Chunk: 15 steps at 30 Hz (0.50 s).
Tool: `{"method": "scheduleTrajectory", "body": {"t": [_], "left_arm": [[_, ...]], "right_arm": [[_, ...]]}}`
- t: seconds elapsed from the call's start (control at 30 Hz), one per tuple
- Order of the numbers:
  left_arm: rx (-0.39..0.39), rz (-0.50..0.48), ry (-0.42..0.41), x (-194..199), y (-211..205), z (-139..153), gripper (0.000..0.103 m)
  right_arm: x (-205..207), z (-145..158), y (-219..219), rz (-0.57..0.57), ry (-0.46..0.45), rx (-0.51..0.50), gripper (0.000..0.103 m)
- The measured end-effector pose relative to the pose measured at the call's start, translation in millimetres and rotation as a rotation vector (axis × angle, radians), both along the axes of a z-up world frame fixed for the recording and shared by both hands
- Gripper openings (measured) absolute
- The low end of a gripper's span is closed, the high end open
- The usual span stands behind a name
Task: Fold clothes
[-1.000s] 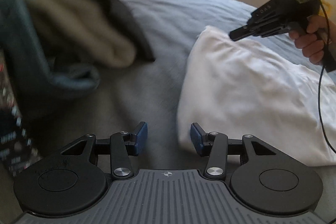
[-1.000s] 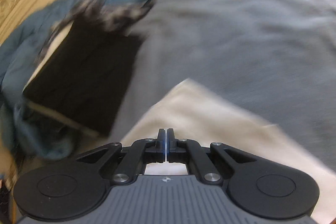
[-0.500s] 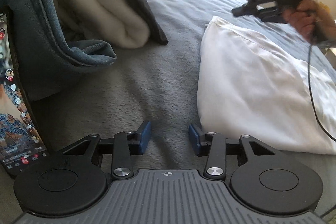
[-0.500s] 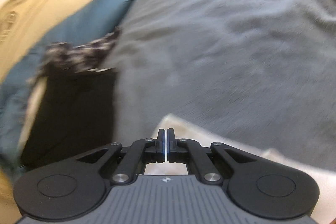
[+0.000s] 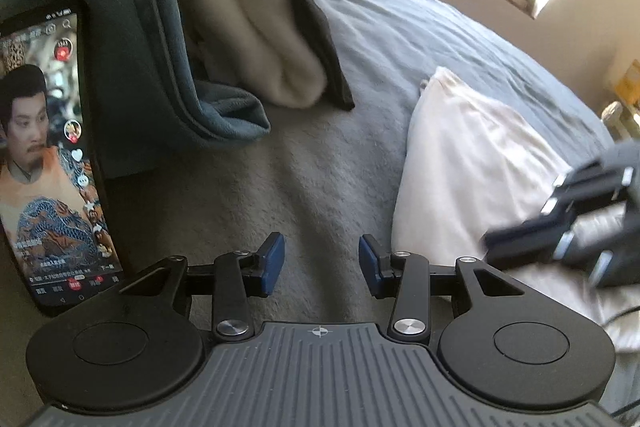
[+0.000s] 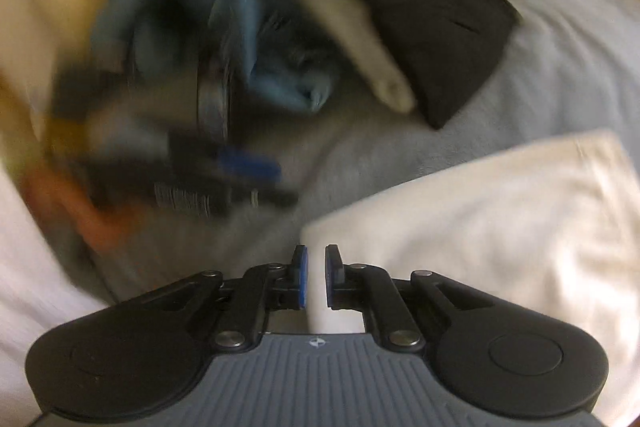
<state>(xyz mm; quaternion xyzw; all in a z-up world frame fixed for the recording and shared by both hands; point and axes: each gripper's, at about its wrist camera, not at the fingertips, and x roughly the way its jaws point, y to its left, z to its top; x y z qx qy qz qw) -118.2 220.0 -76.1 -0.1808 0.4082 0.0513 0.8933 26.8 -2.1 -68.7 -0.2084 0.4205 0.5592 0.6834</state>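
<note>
Grey bed cover [image 5: 400,39] fills both views, lightly wrinkled. White folded garment [image 5: 472,163] lying flat on bed, right of centre in left wrist view; same garment across lower right of right wrist view, corner reaching in between right jaws. Heap of clothes at far left: teal fleece [image 5: 132,39], cream garment [image 5: 248,27], dark garment [image 5: 312,27] draped over cream one. Smartphone [image 5: 52,163] propped upright against teal fleece, screen lit with video. Left gripper [image 5: 322,261] low over bare bed cover, jaws spread wide, holding nothing. Right gripper [image 6: 316,277] blurred by motion; jaws parted by narrow gap, garment corner in gap, contact not resolvable.
</note>
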Motion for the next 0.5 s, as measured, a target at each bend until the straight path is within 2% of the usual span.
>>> {"method": "scheduleTrajectory", "body": {"t": [0.07,0.17,0.3,0.33,0.37,0.43,0.5], "left_arm": [[0.004,-0.001,-0.005,-1,0,2,0.041],[-0.004,0.004,-0.006,-3,0,3,0.041],[-0.027,0.007,-0.017,-1,-1,3,0.042],[-0.032,0.007,-0.023,0,-1,3,0.042],[-0.038,0.010,-0.029,0,-1,3,0.042],[-0.063,0.021,-0.046,0,1,4,0.043],[-0.100,0.032,-0.065,0,4,4,0.044]], "right_arm": [[-25,-8,8,0.069,-0.150,-0.035,0.030],[-51,-18,15,0.141,-0.321,-0.082,0.031],[-66,-41,18,0.186,-0.438,-0.194,0.030],[-68,-44,18,0.191,-0.464,-0.195,0.029],[-69,-47,18,0.192,-0.487,-0.196,0.021],[-58,-41,14,0.101,-0.437,-0.173,0.007],[-34,-42,-4,-0.030,-0.256,-0.108,0.005]]}}
